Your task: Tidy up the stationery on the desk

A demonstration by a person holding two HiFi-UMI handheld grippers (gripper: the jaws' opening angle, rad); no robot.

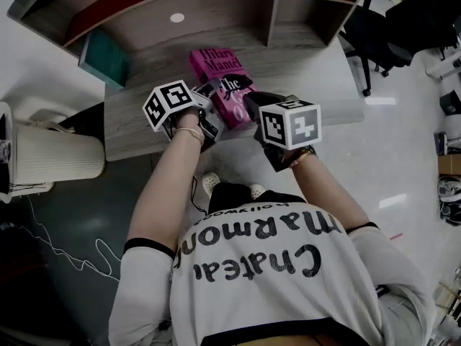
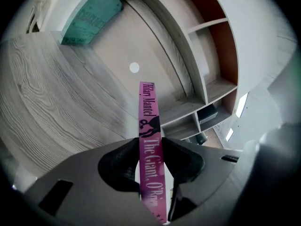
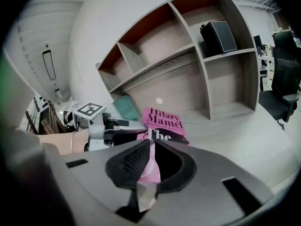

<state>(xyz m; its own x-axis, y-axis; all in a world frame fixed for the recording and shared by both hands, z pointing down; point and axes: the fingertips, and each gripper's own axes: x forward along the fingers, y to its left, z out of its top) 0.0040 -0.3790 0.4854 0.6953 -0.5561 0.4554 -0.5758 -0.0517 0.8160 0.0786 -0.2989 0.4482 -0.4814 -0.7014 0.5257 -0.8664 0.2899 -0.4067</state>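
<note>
A pink paperback lies over the front part of the wooden desk, title side up. Both grippers hold its near end. My left gripper is shut on the book's left edge; in the left gripper view the pink spine runs straight between the pads. My right gripper is shut on the near right edge of the book. From the right gripper view, the left gripper shows at the book's left side.
A teal book leans at the back left of the desk under the shelf unit. A black box sits in an upper shelf cell. An office chair stands right of the desk, a white ribbed unit left.
</note>
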